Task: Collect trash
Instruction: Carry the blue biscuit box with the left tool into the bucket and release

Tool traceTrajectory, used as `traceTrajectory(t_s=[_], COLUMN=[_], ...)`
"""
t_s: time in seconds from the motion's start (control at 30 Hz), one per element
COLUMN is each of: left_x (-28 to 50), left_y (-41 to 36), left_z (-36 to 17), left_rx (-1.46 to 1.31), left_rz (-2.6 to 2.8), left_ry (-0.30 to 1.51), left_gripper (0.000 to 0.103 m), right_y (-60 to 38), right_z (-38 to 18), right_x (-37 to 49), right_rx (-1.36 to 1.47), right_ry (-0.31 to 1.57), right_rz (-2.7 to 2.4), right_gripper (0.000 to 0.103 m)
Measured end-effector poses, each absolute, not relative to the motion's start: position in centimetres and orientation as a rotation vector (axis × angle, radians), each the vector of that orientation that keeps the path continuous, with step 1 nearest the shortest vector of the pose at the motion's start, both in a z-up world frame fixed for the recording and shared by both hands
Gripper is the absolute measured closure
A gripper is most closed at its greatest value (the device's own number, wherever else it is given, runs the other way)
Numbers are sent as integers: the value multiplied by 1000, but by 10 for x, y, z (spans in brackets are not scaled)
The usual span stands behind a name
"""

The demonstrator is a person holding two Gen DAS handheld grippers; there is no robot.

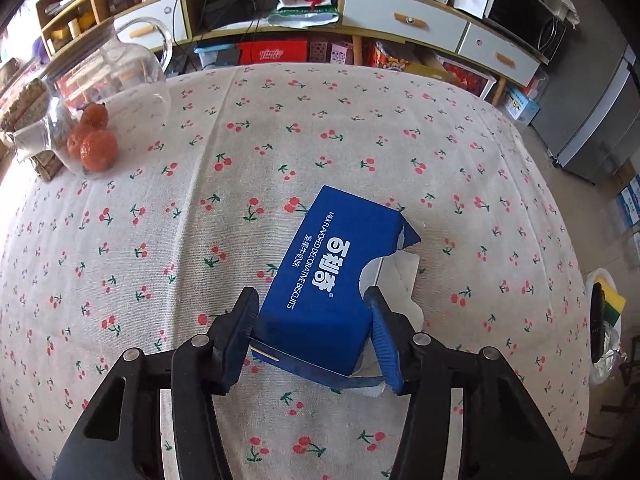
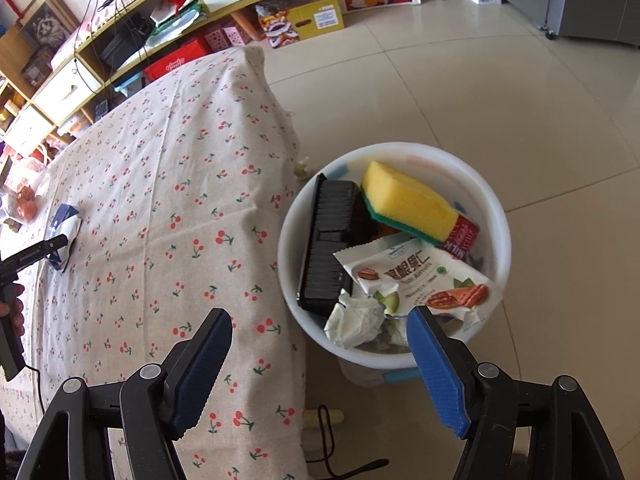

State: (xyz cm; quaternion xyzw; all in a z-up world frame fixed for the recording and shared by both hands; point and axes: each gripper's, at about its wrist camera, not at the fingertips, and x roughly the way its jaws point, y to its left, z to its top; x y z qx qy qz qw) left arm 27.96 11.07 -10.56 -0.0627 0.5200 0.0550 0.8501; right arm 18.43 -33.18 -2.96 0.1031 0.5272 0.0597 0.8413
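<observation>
A torn blue biscuit box (image 1: pixel 328 272) lies on the cherry-print tablecloth (image 1: pixel 200 208). My left gripper (image 1: pixel 310 294) straddles its near end, with both blue pads against the box's sides. In the right wrist view the same box (image 2: pixel 64 216) shows at the far left under the left gripper (image 2: pixel 52 244), held by a person's hand (image 2: pixel 14 308). My right gripper (image 2: pixel 320 314) hangs open and holds nothing, over the table's edge and a white bin (image 2: pixel 404 147). The bin holds a yellow sponge (image 2: pixel 408 200), a black tray (image 2: pixel 328 244), a nut packet (image 2: pixel 416 276) and crumpled tissue (image 2: pixel 356 320).
A glass jug (image 1: pixel 120 72) and a glass bowl of orange fruit (image 1: pixel 94 144) stand at the table's far left. A low cabinet with drawers (image 1: pixel 404 20) runs behind the table. Tiled floor (image 2: pixel 500 80) surrounds the bin, and a black cord (image 2: pixel 332 440) lies below it.
</observation>
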Motion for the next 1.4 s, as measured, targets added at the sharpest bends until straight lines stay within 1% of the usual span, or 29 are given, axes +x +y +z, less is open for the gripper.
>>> traceTrajectory(t_s=[0.17,0.33,0.57,0.73,0.83,0.87,0.9,0.97,1.03,1.2,1.4], left_x=[267,252,243,244,246,246,247,249,245,227,190], left_y=[40,-63,-201,-255,-268,-270,-271,-268,-262,-237,-193], left_z=[-73,-53,-60,-73,-77,-78,-80,-80,-76,-60,-42], left_rx=[-68,2,96,117,117,118,121,106,90,74,74], left_rz=[-8,-184,-377,-424,-435,-441,-437,-431,-428,-414,-357], left_ry=[1049,1034,1059,1067,1058,1051,1057,1066,1051,1031,1011], left_gripper=[46,46,46,46,45,40,26,10,9,4,2], right_y=[-356,-385,-425,-448,-454,-455,-456,-456,-456,-448,-421], right_z=[-18,-15,-15,-16,-15,-15,-15,-16,-15,-13,-7], right_x=[168,147,125,117,114,114,114,112,112,111,107], right_rx=[235,243,253,279,289,289,290,289,288,279,263], right_ry=[1077,1060,1054,1048,1045,1045,1045,1046,1044,1036,1020], right_rz=[90,45,-16,-48,-54,-56,-56,-57,-56,-51,-14], right_gripper=[26,26,26,26,26,26,26,26,26,26,26])
